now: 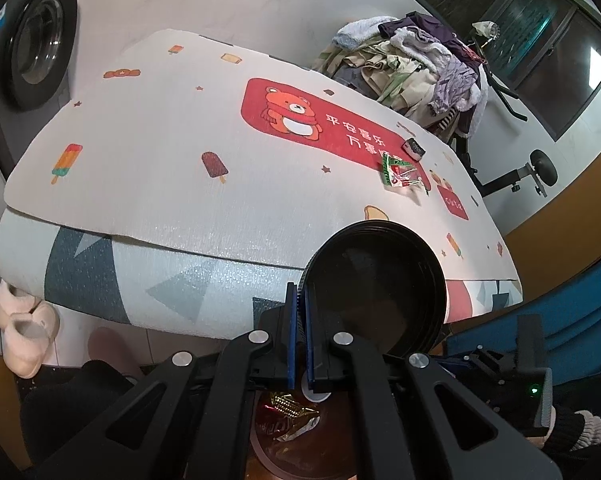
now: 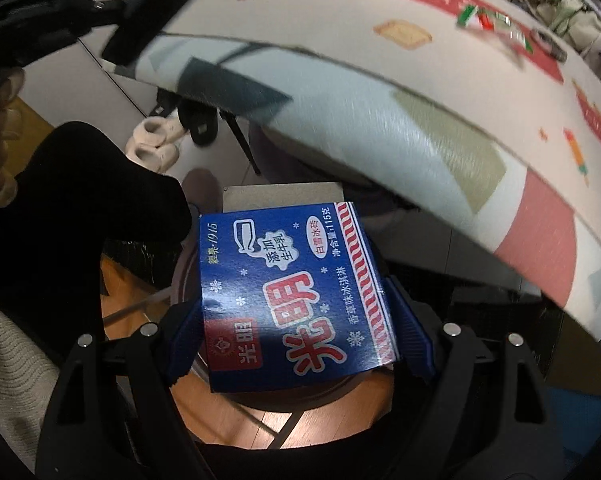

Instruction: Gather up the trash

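Between the right gripper's (image 2: pixel 296 332) blue pads sits a flat blue cardboard ice-cream box (image 2: pixel 292 296) with red and white lettering. Both pads press on its long side edges, so the jaws stand wide yet are clamped on it. The box's long axis runs away from the camera along the fingers, its far, open grey end pointing down at the rim of a round dark trash bin (image 2: pixel 300 396) on the wooden floor.

The left gripper (image 1: pixel 300 300) has its blue pads together, pinching the rim of a round black plastic lid (image 1: pixel 376 288), which stands tilted on edge above the bin, where a crumpled red and gold foil wrapper (image 1: pixel 288 416) lies.

Farther off, on the bench covered with a pale patterned mat (image 1: pixel 172 152), a green, white and red snack wrapper (image 1: pixel 398 172) lies flat, with a small dark packet (image 1: pixel 414 147) just beside it. A heap of clothes (image 1: pixel 416 68) lies beyond the bench, and pale slippers (image 1: pixel 24 332) rest on the floor.
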`<action>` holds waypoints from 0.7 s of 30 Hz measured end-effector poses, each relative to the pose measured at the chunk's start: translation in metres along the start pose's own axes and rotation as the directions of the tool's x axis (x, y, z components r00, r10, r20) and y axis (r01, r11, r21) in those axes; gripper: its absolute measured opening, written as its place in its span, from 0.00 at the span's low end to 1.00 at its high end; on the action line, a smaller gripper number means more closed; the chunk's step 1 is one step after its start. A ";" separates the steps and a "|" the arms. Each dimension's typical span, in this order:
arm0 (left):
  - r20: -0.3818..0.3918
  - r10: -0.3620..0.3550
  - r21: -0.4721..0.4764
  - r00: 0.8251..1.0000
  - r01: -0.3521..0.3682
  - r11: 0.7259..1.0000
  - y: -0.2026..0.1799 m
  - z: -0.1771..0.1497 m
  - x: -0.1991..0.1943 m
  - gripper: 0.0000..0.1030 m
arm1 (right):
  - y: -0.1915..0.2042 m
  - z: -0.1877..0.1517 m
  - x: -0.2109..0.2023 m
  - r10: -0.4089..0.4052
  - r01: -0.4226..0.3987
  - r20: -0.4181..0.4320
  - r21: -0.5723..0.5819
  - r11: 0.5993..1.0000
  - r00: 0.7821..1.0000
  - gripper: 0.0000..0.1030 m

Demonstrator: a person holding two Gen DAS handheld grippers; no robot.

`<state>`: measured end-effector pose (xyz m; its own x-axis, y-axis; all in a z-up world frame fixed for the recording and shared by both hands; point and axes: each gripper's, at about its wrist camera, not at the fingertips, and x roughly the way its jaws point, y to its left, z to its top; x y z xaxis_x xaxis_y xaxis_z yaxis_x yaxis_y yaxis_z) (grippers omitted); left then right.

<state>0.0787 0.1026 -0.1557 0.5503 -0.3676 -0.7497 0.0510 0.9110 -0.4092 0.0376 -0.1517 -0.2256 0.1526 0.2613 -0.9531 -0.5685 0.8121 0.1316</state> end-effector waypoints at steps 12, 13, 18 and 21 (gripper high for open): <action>-0.020 0.003 0.005 1.000 -0.003 1.000 0.000 -0.003 0.006 0.04 | -0.005 -0.003 0.020 -0.002 0.005 -0.060 0.041 0.999 0.998 0.87; -0.021 0.003 0.006 1.000 -0.003 1.000 0.000 -0.004 0.006 0.04 | -0.004 -0.001 0.020 -0.005 0.007 -0.060 0.040 0.999 0.998 0.92; -0.029 0.005 0.012 1.000 -0.005 1.000 -0.001 -0.006 0.008 0.04 | -0.005 0.002 0.018 -0.027 0.029 -0.036 0.050 0.998 0.999 0.93; -0.035 0.014 0.033 0.999 -0.013 0.999 -0.005 -0.009 0.010 0.04 | -0.014 0.006 0.006 -0.045 0.042 0.038 0.076 0.996 0.998 0.94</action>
<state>0.0770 0.0930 -0.1661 0.5212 -0.3611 -0.7733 0.0711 0.9213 -0.3823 0.0512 -0.1578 -0.2315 0.2084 0.2437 -0.9472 -0.4984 0.8597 0.1115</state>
